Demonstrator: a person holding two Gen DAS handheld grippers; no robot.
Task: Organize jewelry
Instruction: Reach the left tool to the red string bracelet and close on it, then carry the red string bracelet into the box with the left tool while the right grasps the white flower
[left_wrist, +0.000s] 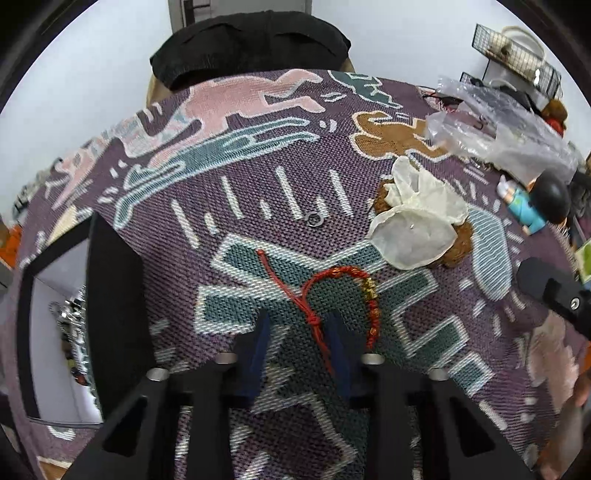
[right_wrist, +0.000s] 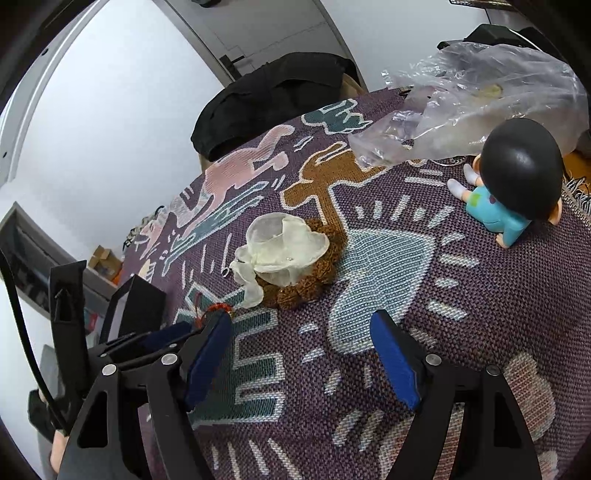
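The left wrist view sits low and close over the table, looking forward along its tongs at the red bracelet just ahead. The right wrist view rides higher and further right, facing forward-left along its tongs. Both share the white pouch, the doll and the black box

Both grippers: left gripper and right gripper have black angular frames, blue finger pads, silver screw heads.
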